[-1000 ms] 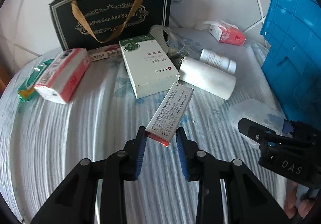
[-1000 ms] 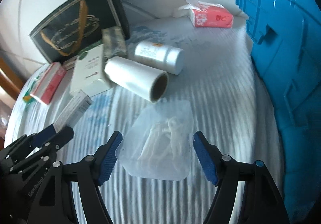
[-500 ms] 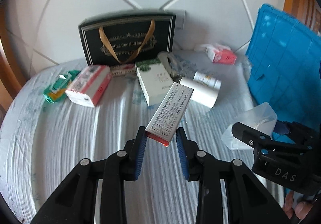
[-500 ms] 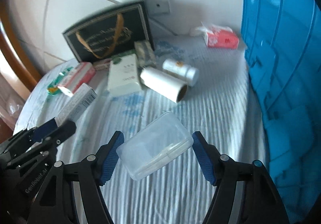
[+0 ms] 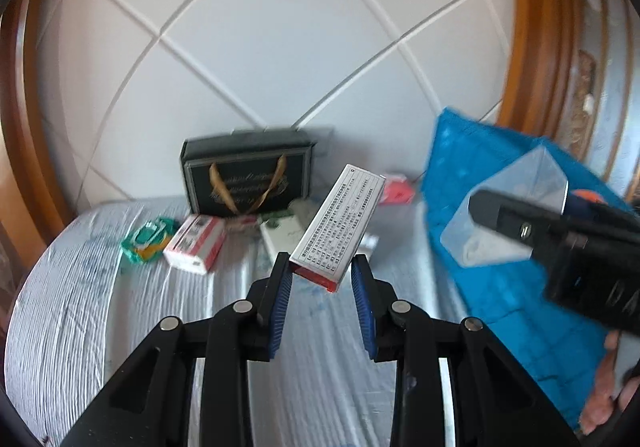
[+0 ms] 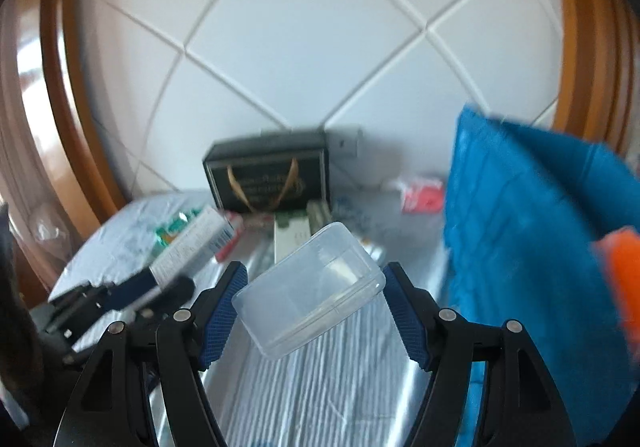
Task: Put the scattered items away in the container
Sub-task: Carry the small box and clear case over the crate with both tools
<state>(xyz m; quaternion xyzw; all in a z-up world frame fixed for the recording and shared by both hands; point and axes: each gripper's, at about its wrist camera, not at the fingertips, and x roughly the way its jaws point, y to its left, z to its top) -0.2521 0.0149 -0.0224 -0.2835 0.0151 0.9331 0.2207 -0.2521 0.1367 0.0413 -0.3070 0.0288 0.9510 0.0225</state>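
Left wrist view: striped counter (image 5: 120, 307) against a white tiled wall (image 5: 280, 47) — wooden frame (image 5: 536, 47) at 2 o'clock. Left tongs (image 5: 322, 279) clamp a printed carton (image 5: 340, 227); right tongs (image 6: 310, 301) clamp a clear plastic box (image 6: 308, 287), blue container (image 6: 520, 247) at 3 o'clock.

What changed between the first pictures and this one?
Both grippers rose off the bed with their loads. The left gripper lifted the printed carton, which lay on the sheet a second ago; the right gripper picked up the clear plastic box and carried it toward the blue crate. The black gift bag, tissue packs and other clutter stayed on the striped sheet.
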